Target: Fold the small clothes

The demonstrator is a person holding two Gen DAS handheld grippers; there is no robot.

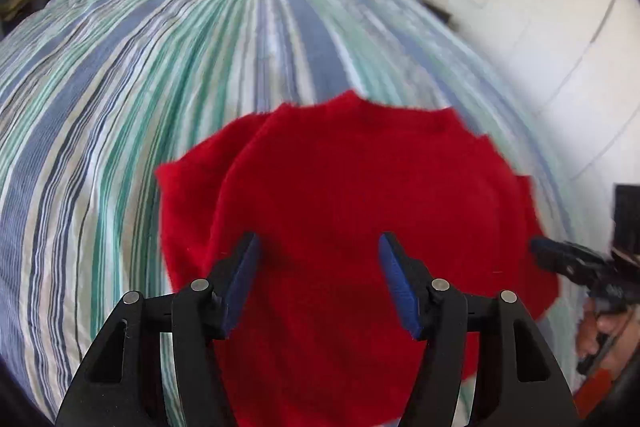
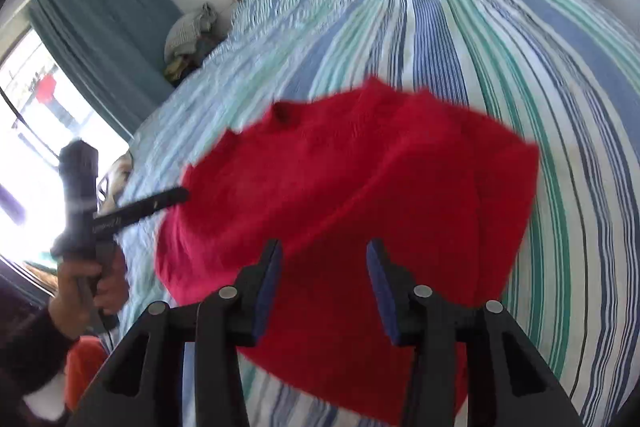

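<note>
One red garment (image 1: 360,211) lies on one striped bedspread (image 1: 120,87); left gripper (image 1: 316,283) and right gripper (image 2: 322,283) both gape wide.

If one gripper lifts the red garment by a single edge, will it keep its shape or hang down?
The red garment will probably hang limp: it looks like soft, fuzzy knit and already lies in folded layers on the striped bedspread. It seems light, though fairly thick. Its fuzzy surface should grip rather than slip between the left gripper's pads.
</note>
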